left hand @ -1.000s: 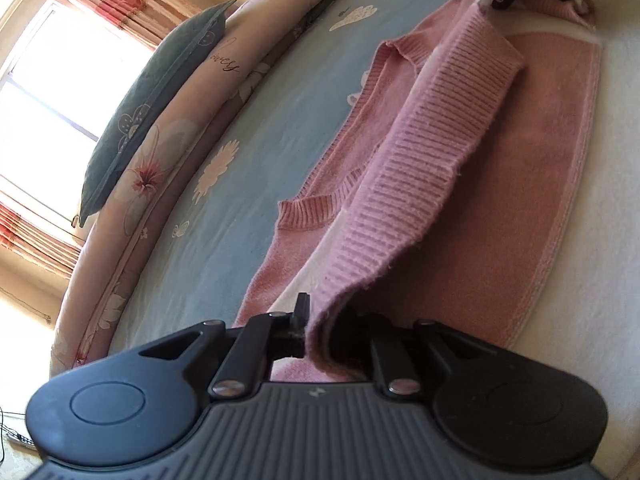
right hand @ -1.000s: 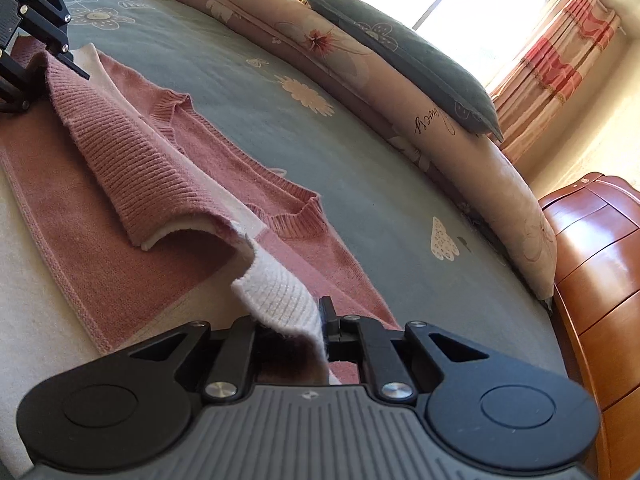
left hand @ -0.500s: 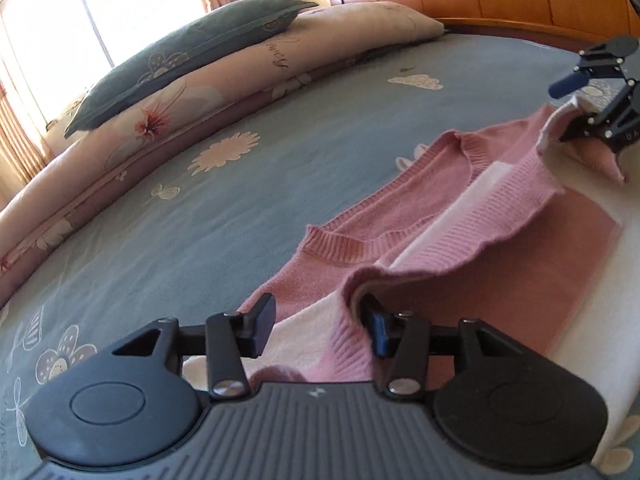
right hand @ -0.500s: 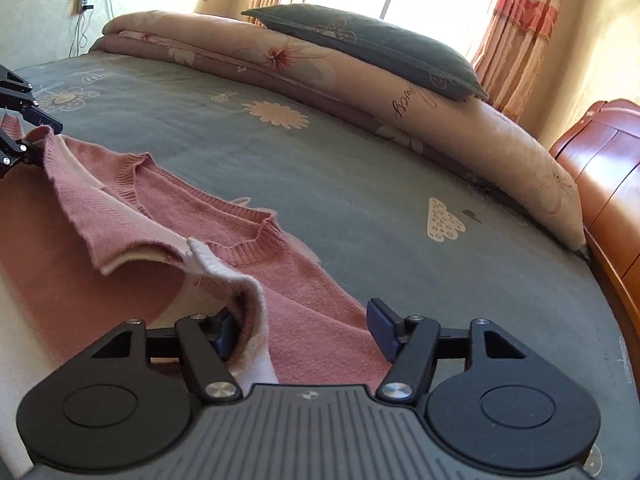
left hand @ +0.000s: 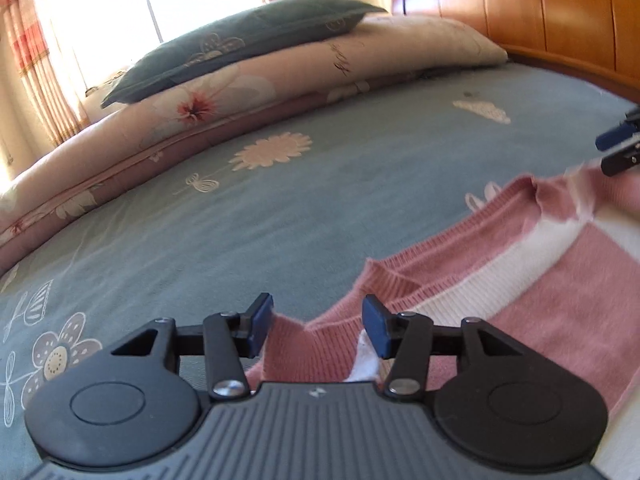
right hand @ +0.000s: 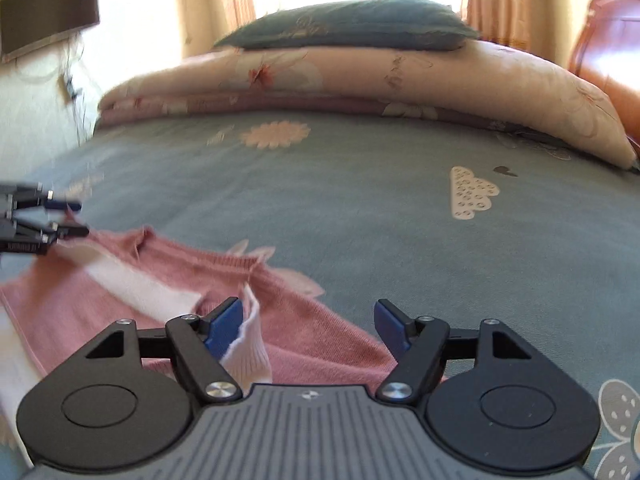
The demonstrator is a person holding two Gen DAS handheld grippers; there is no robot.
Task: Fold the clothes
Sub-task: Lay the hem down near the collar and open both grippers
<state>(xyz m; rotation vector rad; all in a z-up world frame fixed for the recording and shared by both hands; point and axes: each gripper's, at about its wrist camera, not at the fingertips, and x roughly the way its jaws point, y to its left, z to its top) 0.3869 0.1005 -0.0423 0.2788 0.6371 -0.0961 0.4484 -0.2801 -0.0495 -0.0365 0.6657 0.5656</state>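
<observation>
Left wrist view: we are seeing the sweater (left hand: 520, 280) lying flat on the bed (left hand: 240, 216), running rightward past the left gripper's (left hand: 318, 330) just-opened jaws, which are tilting down; the right gripper's (right hand: 308, 326) jaws, opening wider, are gripping nothing.

A blue-grey flowered bed (right hand: 360, 200) is carrying a pink-and-white sweater (right hand: 168, 280) at seven o'clock and a rolled quilt (right hand: 360, 80) at twelve.

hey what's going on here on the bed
A person with a gripper in each hand is folding a pink and white sweater on a blue flowered bedsheet. Both the left gripper and the right gripper have just been opening; knit still lies between the open jaws, but neither clamps it. The sweater lies folded over on the sheet.
</observation>
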